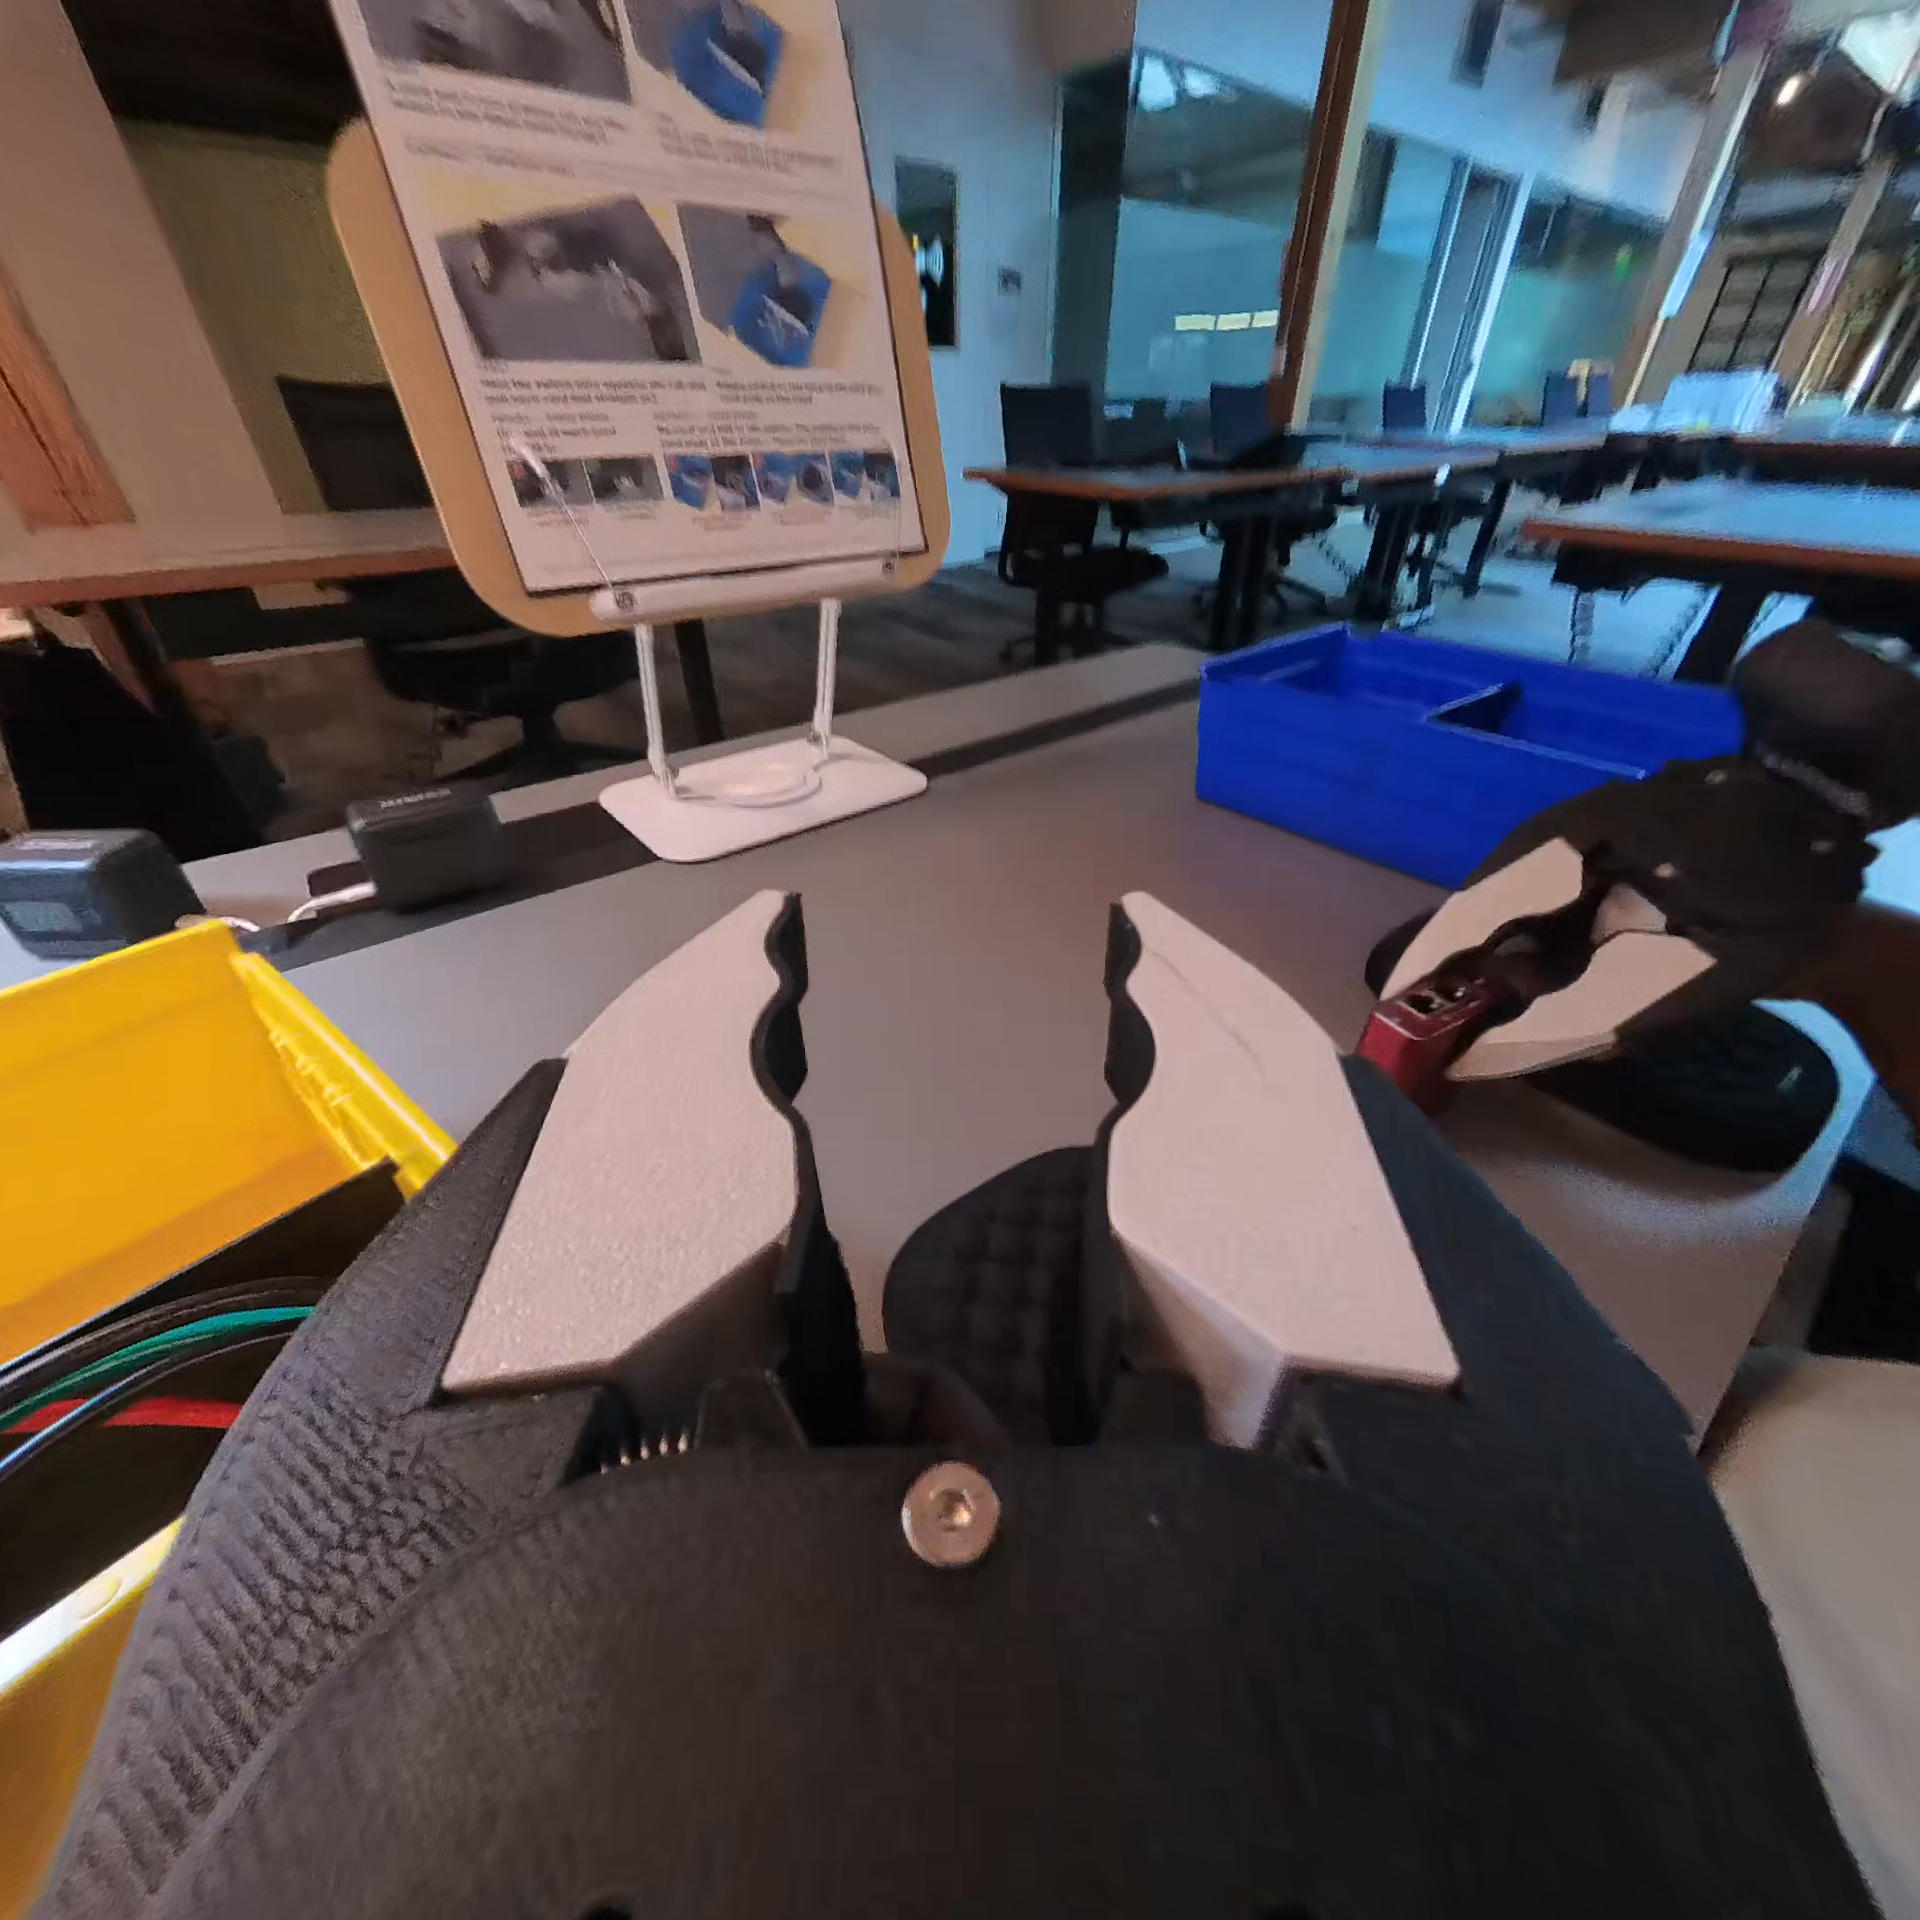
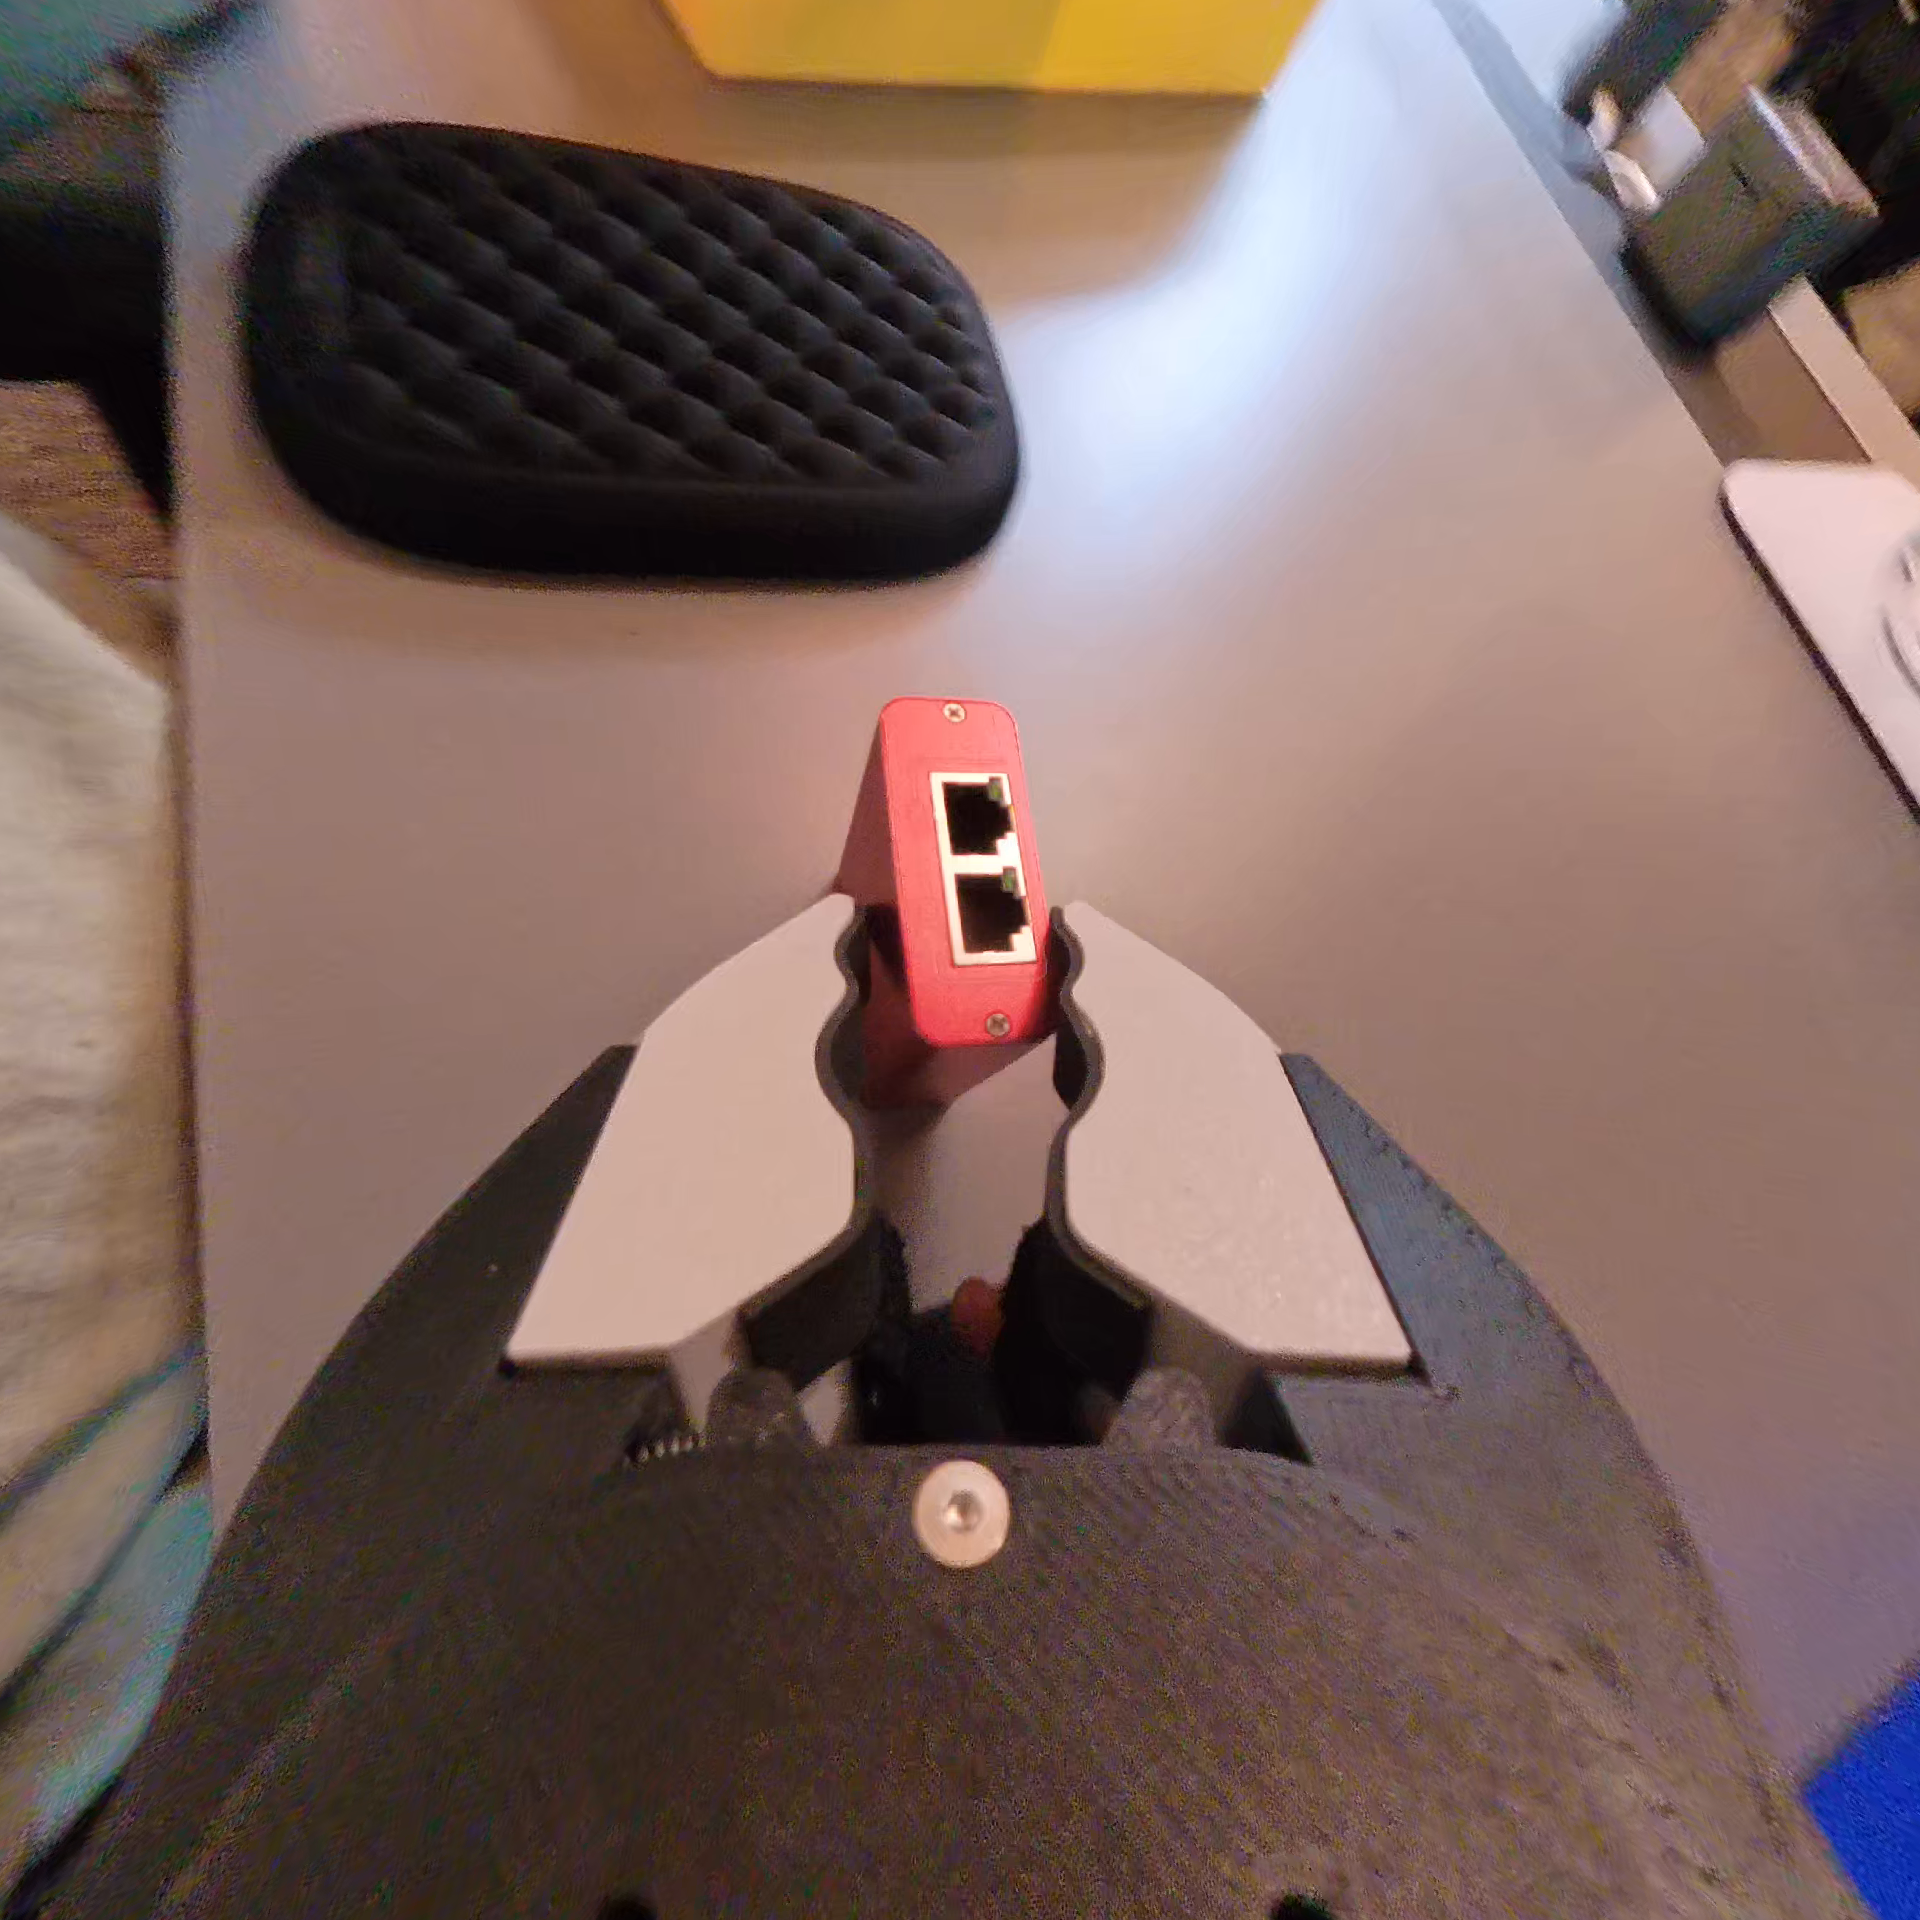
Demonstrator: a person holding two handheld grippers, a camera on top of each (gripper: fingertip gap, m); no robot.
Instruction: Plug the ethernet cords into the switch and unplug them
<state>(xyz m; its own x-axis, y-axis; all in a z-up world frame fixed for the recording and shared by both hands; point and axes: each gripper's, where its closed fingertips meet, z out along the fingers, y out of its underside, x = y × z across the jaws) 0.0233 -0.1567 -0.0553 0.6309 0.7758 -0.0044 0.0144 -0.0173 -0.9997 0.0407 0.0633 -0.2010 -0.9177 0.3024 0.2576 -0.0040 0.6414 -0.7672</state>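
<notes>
My right gripper (image 2: 951,925) is shut on the red switch (image 2: 971,883), a small red metal box with two empty ethernet ports facing the camera; it is held above the grey table. In the left wrist view the same gripper (image 1: 1455,1023) holds the switch (image 1: 1418,1029) at the right, over a black pad. My left gripper (image 1: 954,914) is open and empty above the table. Black, green and red ethernet cords (image 1: 156,1361) lie in the yellow bin (image 1: 156,1091) at my left.
A blue bin (image 1: 1455,748) stands at the back right. A document stand (image 1: 764,779) with a printed sheet stands at the table's back edge. A black quilted pad (image 2: 623,353) lies on the table. Small black devices (image 1: 431,842) sit at the back left. About 25 cm separates my left fingertips from my right.
</notes>
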